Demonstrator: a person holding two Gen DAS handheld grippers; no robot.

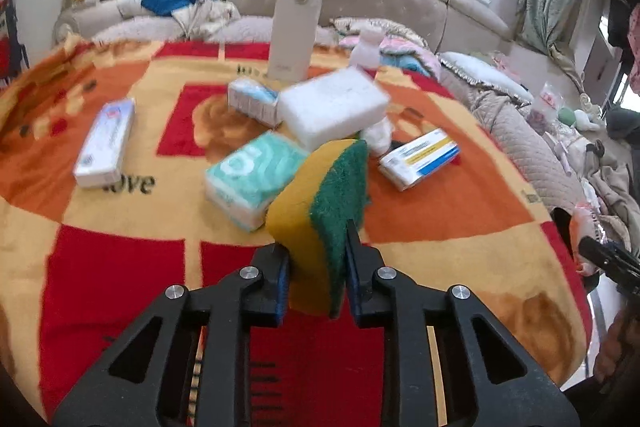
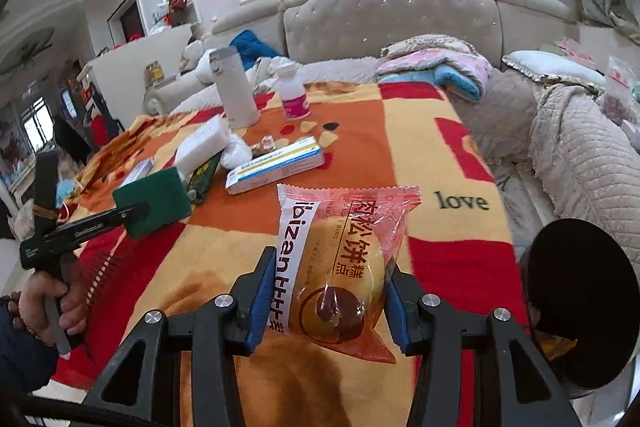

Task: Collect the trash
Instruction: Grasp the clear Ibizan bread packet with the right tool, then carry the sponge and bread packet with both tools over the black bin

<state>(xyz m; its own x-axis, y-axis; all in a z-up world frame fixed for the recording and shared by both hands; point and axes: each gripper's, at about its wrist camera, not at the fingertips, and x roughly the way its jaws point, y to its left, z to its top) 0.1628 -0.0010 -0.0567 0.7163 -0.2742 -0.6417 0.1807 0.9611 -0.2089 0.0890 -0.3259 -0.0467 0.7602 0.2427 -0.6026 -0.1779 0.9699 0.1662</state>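
Left wrist view
Left tool (image 1: 316,267): I see its jaws pinching the sponge (image 1: 320,211) from both sides, yellow foam against the left pad, green scrub face against the right.
Sponge: it stands on edge between the fingers and sticks out ahead of them, lifted above the blanket (image 1: 120,267).
Tissue pack (image 1: 252,179): teal and white, lying just left of the sponge and partly behind it.
White foam block (image 1: 332,107): beyond the sponge, blurred, resting over other items.
Blue-and-yellow box (image 1: 420,159): to the right of the sponge, flat on the blanket.
White box (image 1: 106,143): well to the left of the sponge.
Tall white flask (image 1: 294,27): upright, far behind the sponge.

Right wrist view
Right tool (image 2: 326,303): I see its jaws closed on the snack packet (image 2: 340,267), one blue pad on each long side.
Snack packet: pink clear wrapper with a round yellow pastry inside; its lower half sits between the fingers, its top edge reaches out ahead of them.
Left tool (image 2: 132,215): left of the snack packet, one finger lying across the green face of the sponge (image 2: 154,201).
Left hand (image 2: 48,307): gripping that tool's handle, lower left of the packet.
Pink-labelled bottle (image 2: 294,93): upright, far beyond the packet, beside the flask (image 2: 236,87).
Black round object (image 2: 580,303): just right of the packet; I cannot tell what it is.
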